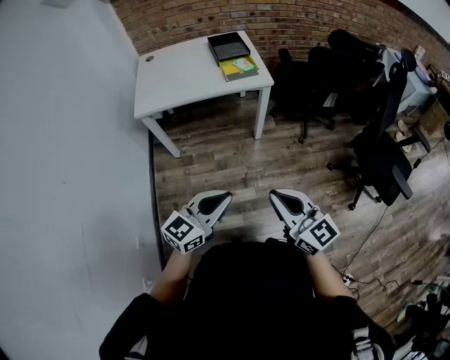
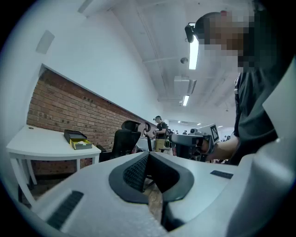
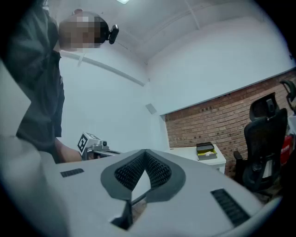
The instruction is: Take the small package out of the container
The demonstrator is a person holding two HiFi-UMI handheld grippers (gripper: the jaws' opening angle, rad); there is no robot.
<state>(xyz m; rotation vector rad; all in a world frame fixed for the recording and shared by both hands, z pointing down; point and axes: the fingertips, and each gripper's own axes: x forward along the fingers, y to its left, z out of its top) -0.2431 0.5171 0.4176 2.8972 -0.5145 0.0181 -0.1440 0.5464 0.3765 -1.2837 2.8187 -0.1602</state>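
While the person stands on the wooden floor point(image 1: 232, 158), both hand-held grippers are held level in front of the body, side by side and apart from each other. In the left gripper view, the left gripper point(image 1: 225, 196) point(image 2: 147, 155) has its ribbed pads pressed together at the tip, with nothing between them. The right gripper point(image 1: 274, 194) point(image 3: 145, 153) is the same in its own view, closed at the tip and empty.

Well beyond both grippers stands a white desk point(image 1: 179, 77) point(image 2: 39, 143) point(image 3: 192, 152) against a brick wall point(image 1: 281, 21). At the desk's far right corner lies a black tray point(image 1: 228, 47) point(image 2: 73, 134) point(image 3: 204, 147). Touching the tray's near side, along the desk's right edge, is a yellow container point(image 1: 229, 69) point(image 2: 76, 146) point(image 3: 206, 157). The small package point(image 1: 243, 65) point(image 2: 83, 143) point(image 3: 207, 153) shows as a pale patch in the container's open top and is too small to make out further. Neither gripper is near it.

Black office chairs point(image 1: 380, 151) stand to the right of the desk.
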